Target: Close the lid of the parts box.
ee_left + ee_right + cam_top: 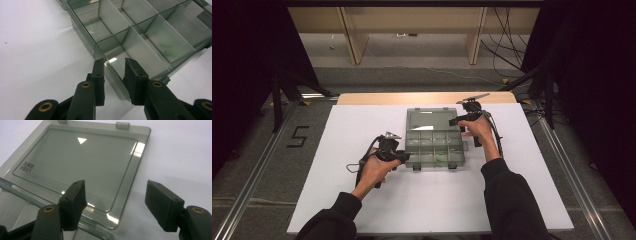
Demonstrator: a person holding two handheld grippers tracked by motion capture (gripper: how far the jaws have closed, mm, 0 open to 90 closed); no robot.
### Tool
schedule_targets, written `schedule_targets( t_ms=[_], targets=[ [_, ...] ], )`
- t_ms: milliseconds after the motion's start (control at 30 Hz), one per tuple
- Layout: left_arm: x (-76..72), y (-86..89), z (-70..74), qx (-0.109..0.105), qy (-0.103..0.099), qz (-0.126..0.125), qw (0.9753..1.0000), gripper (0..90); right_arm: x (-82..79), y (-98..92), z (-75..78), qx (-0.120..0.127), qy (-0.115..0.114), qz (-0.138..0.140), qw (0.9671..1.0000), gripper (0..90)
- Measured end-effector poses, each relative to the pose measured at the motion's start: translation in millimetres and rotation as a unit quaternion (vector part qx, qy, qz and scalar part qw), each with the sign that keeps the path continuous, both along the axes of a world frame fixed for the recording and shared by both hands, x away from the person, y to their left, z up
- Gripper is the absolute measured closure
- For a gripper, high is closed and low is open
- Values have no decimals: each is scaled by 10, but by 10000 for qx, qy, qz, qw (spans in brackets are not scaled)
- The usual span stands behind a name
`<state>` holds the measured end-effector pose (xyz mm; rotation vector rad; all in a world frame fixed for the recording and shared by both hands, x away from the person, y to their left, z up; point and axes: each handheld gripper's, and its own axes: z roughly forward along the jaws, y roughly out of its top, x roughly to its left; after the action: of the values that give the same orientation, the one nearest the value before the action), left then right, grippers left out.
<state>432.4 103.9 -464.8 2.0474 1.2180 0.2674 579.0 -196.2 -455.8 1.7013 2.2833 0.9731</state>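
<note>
A smoky translucent compartment box (410, 150) lies open on the white board, its lid (430, 120) flat on the far side. Small green pieces (170, 48) sit in one front compartment. My left gripper (406, 158) is at the box's front-left corner. In the left gripper view it (114, 61) is open a narrow way, one jaw outside the box wall (82, 30) and one inside. My right gripper (454, 121) stands wide open at the lid's right corner. In the right gripper view it (116, 185) has one jaw over the lid (75, 160) and the other over bare board.
The white board (362, 200) covers a wooden table (372, 98), with free room in front of and beside the box. A "5" mark (298, 136) is on the floor at left. Cables (507, 50) and dark stands are at the back right.
</note>
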Motion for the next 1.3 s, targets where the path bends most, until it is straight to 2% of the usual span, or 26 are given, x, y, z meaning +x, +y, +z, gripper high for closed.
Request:
schedule_targets(
  t_ms=[100, 167, 233, 267, 300, 400, 433, 467, 533, 567, 667, 700, 767, 800, 867, 967, 1133, 1167, 1200, 1233, 1300],
  targets=[
    [0, 1, 0, 19, -9, -11, 10000, 701, -2, 4, -9, -80, 12, -31, 10000, 363],
    [0, 2, -1, 10, -9, -18, 10000, 701, 16, -12, -39, -63, -136, 137, 9998, 359],
    [-2, 0, 0, 17, -19, -17, 10000, 701, 8, -5, -43, -74, -99, 107, 9999, 354],
    [-4, -3, 0, 22, -34, -19, 10000, 701, 11, 4, -37, -78, 24, 28, 10000, 356],
    [-4, -3, 0, 22, -34, -19, 10000, 701, 21, -18, -59, -119, -96, 170, 9997, 357],
    [-5, -1, -1, 29, -42, -26, 10000, 701, 9, -1, -62, -24, 168, -15, 9999, 386],
    [-5, -1, -1, 29, -42, -26, 10000, 701, 14, 0, -67, 0, 152, -22, 9999, 393],
    [-5, -1, -1, 27, -42, -27, 10000, 701, 25, -20, -79, -41, 70, 96, 9999, 399],
    [-5, -1, -1, 26, -44, -25, 10000, 701, 8, -5, -75, 12, 299, -23, 9995, 409],
    [-5, -1, -1, 27, -44, -28, 10000, 701, 24, -15, -98, 50, 170, 79, 9998, 418],
    [-5, -3, -1, 25, -43, -18, 10000, 701, 27, -6, -97, 119, 244, 30, 9996, 438],
    [-5, -3, -1, 24, -44, -18, 10000, 701, 25, 11, -83, 188, 311, 41, 9993, 472],
    [-6, -5, -1, 38, -49, -17, 10000, 701, 41, -23, -106, 122, 196, 214, 9995, 466],
    [-6, -5, -1, 38, -49, -17, 10000, 701, 45, -26, -111, 155, 193, 199, 9995, 468],
    [-7, -6, -2, 54, -63, -22, 10000, 702, 35, -13, -108, 222, 271, 82, 9994, 465],
    [-9, -8, -2, 63, -72, -26, 10000, 702, 30, -9, -106, 236, 392, 111, 9989, 462],
    [-14, -15, 1, 124, -114, -77, 9998, 702, 39, -34, -121, 207, 262, 200, 9992, 481],
    [-14, -18, 0, 121, -115, -92, 9998, 702, 20, -35, -84, 268, 367, 96, 9989, 549],
    [-14, -19, 1, 126, -122, -93, 9998, 702, 20, -35, -84, 268, 367, 96, 9989, 549],
    [-13, -18, 1, 109, -108, -90, 9998, 701, 25, -65, -88, 155, 218, 192, 9995, 585],
    [-12, -18, 0, 109, -112, -99, 9998, 701, 4, -82, -70, 214, 206, 93, 9995, 650]
  ],
)
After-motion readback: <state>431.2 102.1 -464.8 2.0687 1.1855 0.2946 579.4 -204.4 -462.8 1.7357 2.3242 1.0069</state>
